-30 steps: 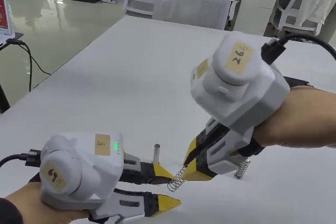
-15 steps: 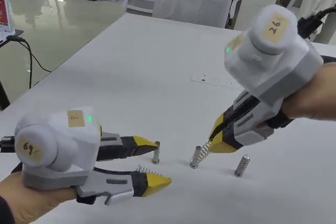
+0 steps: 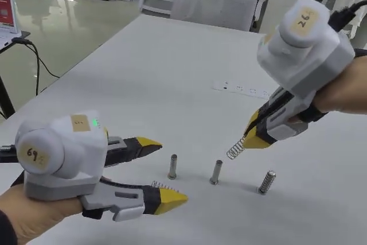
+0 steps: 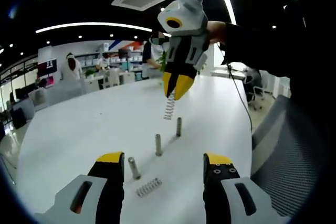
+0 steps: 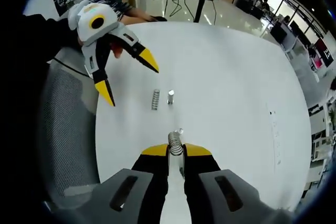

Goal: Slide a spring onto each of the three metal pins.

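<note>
My right hand-held gripper (image 3: 252,137) clenched a spring (image 3: 235,149) near the middle pin (image 3: 216,171); my left hand-held gripper (image 3: 173,170) hung released.

The handwritten number "69" is seen on a pale sticker (image 3: 35,154) on the rounded back end of the left gripper (image 3: 171,170). "26" is written on a yellowish sticker (image 3: 304,20) on the rounded back end of the right gripper (image 3: 250,140). The marks on a small square sticker (image 3: 81,121) on top of the left gripper cannot be read.
</note>
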`<control>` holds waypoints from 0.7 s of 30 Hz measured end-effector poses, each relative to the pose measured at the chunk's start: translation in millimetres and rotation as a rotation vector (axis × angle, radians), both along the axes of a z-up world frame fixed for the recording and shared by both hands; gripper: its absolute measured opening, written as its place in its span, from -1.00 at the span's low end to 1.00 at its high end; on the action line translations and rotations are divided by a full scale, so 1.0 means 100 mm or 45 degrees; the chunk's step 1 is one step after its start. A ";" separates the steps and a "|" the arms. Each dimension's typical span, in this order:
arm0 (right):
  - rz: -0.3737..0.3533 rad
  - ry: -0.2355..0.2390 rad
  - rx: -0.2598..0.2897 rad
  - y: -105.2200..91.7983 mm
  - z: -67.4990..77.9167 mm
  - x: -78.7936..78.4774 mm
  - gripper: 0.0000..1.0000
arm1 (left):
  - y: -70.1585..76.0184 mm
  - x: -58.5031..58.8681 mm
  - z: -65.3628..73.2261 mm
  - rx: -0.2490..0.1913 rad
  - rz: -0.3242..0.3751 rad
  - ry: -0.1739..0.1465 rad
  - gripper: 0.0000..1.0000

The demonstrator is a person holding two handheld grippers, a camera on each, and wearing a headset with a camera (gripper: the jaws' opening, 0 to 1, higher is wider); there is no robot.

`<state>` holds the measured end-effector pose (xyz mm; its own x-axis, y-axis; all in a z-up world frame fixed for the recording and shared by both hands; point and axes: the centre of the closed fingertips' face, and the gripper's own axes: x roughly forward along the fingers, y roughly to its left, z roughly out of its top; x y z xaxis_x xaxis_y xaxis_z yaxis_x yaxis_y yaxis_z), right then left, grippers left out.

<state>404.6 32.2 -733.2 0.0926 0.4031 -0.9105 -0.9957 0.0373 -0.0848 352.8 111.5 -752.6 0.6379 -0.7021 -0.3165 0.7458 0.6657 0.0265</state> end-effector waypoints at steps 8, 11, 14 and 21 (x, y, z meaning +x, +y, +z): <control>0.026 -0.017 -0.104 0.07 -0.24 0.12 -0.86 | 0.03 0.01 -0.01 -0.003 0.026 0.008 0.32; 0.032 0.004 -0.109 0.11 -0.29 0.11 -0.86 | 0.02 0.01 -0.03 0.001 0.024 0.013 0.34; 0.040 -0.002 -0.134 0.11 -0.33 0.12 -0.86 | 0.03 0.01 -0.03 0.003 0.026 0.015 0.37; 0.054 0.008 -0.169 0.12 -0.40 0.13 -0.86 | 0.05 0.02 -0.02 -0.003 0.036 0.012 0.37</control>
